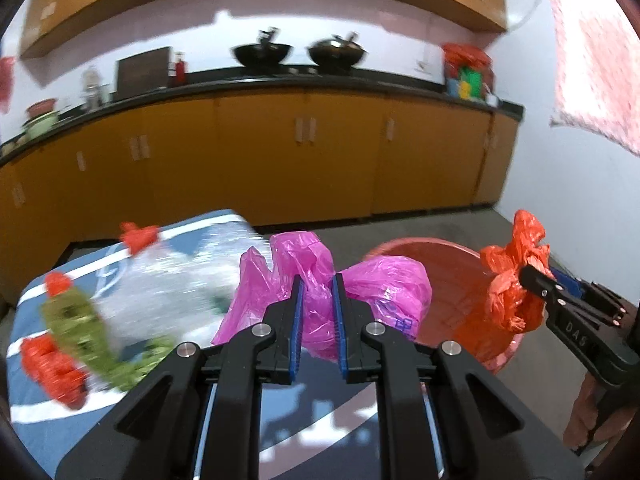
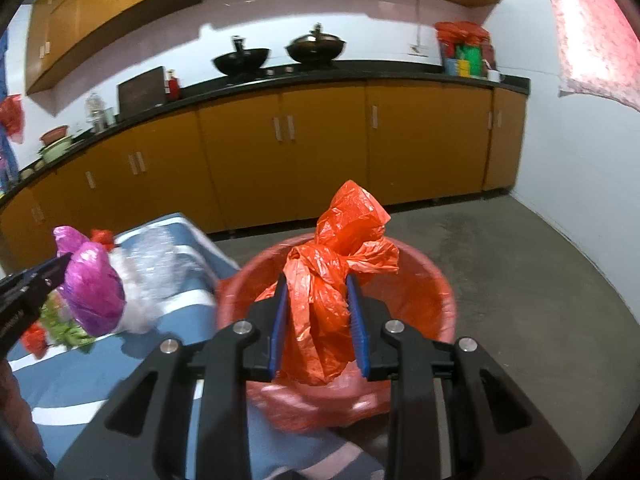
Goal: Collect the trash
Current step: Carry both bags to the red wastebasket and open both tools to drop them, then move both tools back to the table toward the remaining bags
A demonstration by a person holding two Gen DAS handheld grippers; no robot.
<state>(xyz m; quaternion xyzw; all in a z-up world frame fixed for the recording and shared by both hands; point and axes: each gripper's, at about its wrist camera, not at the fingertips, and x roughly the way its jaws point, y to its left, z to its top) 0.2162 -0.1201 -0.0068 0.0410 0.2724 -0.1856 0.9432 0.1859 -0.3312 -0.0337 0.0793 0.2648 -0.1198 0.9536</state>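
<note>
Nearest to me, the left gripper (image 1: 316,312) has its blue pads pinched on a crumpled pink bag (image 1: 320,280), gathering the thin film into a fold so it cannot slip. It holds the bag above the blue table (image 1: 48,420), close to the table's right edge. Just to the right, the right gripper (image 2: 316,320) is clamped the same way on a knotted orange bag (image 2: 336,280), gripped below the knot, where the plastic bunches thick enough to hold. That bag hangs over the mouth of the red bin (image 2: 440,304), which stands on the floor against the table's edge; I judge it is poised there so a simple release would let it fall inside.

On the table behind the pink bag lies more to collect: a heap of clear plastic (image 1: 172,280), green scraps (image 1: 80,328) that look like vegetable trimmings, and a few orange scraps (image 1: 52,364), all blurred. The pink bag looks next in line for the bin, and being light and springy it may cling to the pads or drift off the rim.

Farther back, yellow cabinets (image 2: 320,148) run under a dark counter (image 2: 280,76) bearing two woks (image 2: 240,60), set against a pale wall.
</note>
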